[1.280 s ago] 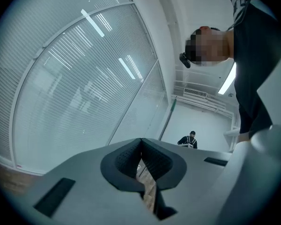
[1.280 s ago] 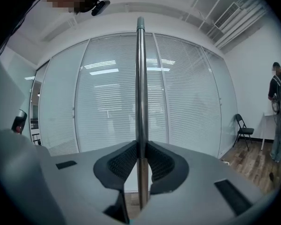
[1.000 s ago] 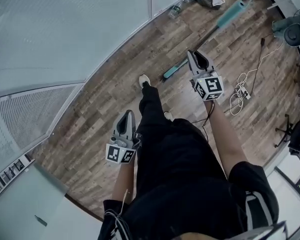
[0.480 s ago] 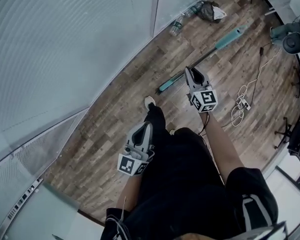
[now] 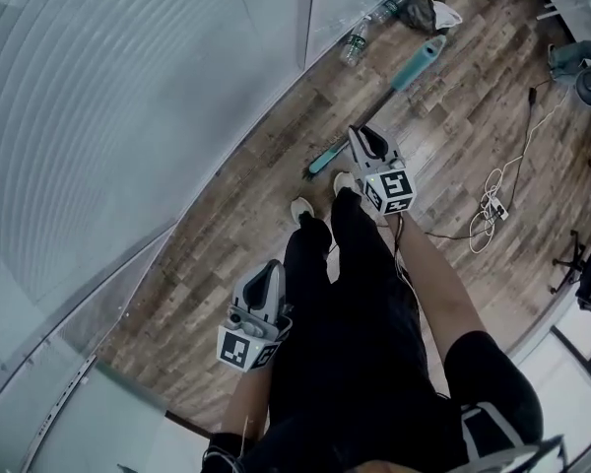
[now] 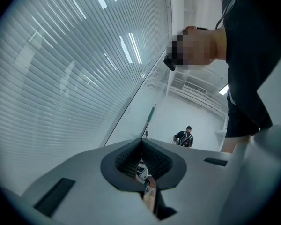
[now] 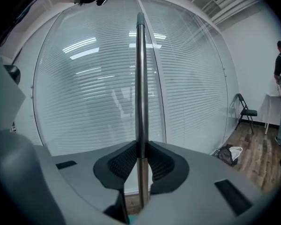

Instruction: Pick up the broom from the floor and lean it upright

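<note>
Right gripper (image 7: 140, 157) was pinched on the broom (image 7: 140, 78) by its bare metal pole, low down near the teal head (image 5: 320, 161), which sat just beside the shoes (image 5: 302, 208). Couldn't tell if the head was clear of the floor (image 5: 227, 235). Left gripper (image 6: 141, 150) was pressed together, empty, down by the leg. Risks as I judged them: a single grip that low left most of the pole and the handle (image 5: 419, 64) as a lever, so the smooth pole could twist or slide in the pads and drop. The handle pointed toward the glass wall (image 5: 128, 116) and could knock it. A bottle (image 5: 353, 47) and bag (image 5: 424, 8) at the wall base could foul the lean spot. On slick glass and wood, the head could skate out once released. The loose cable (image 5: 492, 190) was a trip hazard.
</note>
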`<state>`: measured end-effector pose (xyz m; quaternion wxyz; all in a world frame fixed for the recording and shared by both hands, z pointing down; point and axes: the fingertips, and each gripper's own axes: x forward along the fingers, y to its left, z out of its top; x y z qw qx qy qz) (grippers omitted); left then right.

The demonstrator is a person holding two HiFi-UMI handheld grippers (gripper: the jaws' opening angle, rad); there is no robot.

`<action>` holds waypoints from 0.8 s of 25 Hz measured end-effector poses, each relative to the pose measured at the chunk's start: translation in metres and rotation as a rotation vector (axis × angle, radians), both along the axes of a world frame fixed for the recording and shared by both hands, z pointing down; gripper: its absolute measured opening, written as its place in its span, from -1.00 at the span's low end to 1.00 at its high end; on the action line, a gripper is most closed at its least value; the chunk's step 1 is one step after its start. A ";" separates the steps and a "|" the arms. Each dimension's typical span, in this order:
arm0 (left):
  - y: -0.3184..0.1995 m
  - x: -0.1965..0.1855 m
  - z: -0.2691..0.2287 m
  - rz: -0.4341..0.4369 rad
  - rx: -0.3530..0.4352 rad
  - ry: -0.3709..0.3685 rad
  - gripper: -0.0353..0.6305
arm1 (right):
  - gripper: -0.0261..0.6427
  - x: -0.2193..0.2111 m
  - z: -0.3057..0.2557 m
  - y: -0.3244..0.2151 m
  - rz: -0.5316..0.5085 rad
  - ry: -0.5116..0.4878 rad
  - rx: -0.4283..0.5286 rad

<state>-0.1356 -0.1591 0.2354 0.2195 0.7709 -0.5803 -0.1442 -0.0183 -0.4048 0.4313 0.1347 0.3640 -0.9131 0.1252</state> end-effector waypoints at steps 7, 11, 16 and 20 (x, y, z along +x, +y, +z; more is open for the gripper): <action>-0.026 -0.005 0.078 -0.028 -0.009 0.055 -0.84 | -0.69 -0.015 0.133 -0.047 -0.080 0.074 -0.027; -0.042 -0.004 0.126 -0.067 -0.013 0.061 -0.84 | -0.70 -0.021 0.199 -0.070 -0.090 0.083 -0.036; -0.065 -0.004 0.160 -0.100 -0.025 0.084 -0.84 | -0.69 -0.028 0.257 -0.096 -0.068 0.069 -0.065; -0.059 -0.010 0.180 -0.110 -0.055 0.048 -0.84 | -0.69 -0.043 0.297 -0.109 -0.083 0.082 -0.103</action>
